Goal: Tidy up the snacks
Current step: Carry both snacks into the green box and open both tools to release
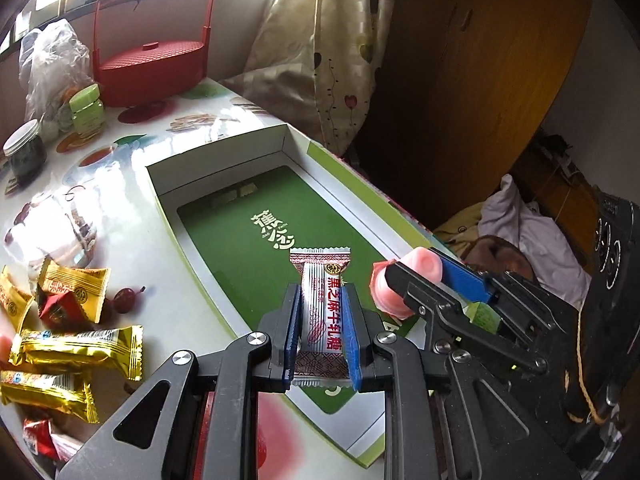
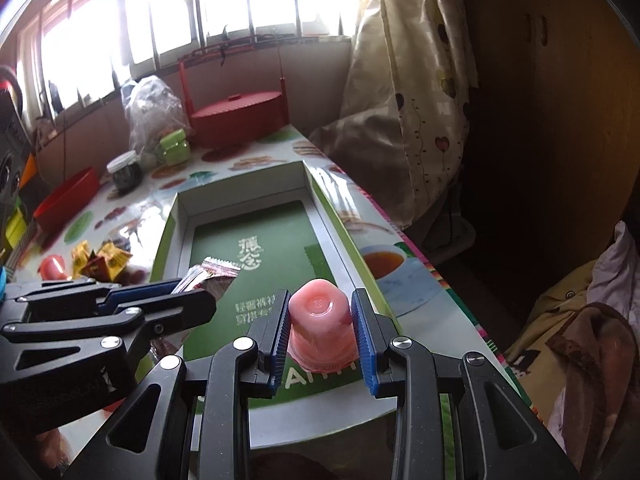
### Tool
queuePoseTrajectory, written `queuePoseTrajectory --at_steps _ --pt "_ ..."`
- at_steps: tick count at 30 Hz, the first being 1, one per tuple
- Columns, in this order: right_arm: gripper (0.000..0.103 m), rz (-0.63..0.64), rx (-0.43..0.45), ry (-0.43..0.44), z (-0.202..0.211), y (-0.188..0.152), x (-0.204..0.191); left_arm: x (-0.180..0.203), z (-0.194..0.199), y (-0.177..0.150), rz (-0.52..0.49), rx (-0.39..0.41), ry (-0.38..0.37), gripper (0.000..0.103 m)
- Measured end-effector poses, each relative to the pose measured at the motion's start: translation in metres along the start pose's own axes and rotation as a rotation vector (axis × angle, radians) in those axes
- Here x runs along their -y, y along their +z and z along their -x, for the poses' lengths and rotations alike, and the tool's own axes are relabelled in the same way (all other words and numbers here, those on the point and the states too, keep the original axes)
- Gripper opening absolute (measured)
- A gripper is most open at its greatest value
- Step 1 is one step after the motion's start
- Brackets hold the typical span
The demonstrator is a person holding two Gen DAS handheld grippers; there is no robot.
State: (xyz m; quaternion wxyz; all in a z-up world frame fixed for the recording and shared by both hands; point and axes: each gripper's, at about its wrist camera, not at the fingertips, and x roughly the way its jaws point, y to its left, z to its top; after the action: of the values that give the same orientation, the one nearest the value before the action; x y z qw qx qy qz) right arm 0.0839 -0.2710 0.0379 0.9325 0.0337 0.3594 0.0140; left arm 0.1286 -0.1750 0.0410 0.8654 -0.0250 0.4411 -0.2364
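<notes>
Blue-padded left gripper [image 1: 320, 322] is clamped on a white-and-red wrapped nougat candy [image 1: 322, 304], long axis toward 12 o'clock, held over the shallow green-floored cardboard box [image 1: 224, 216]. At 3 o'clock, the right gripper [image 2: 322, 334] is closed on a pink jelly cup [image 2: 320, 322], also above the box floor.

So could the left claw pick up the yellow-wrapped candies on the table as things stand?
Probably not yet: the left claw is shut on a white nougat candy over the green box. The yellow-wrapped candies lie unobstructed beside the box.
</notes>
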Motion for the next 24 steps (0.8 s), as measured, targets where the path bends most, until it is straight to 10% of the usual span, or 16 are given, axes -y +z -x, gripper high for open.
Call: queuePoseTrajectory --at_steps 24 --pt "0.040 -0.028 0.013 0.003 0.0007 -0.0046 0.0045 -0.0019 -0.0062 -0.0052 0.007 -0.026 0.007 0.025"
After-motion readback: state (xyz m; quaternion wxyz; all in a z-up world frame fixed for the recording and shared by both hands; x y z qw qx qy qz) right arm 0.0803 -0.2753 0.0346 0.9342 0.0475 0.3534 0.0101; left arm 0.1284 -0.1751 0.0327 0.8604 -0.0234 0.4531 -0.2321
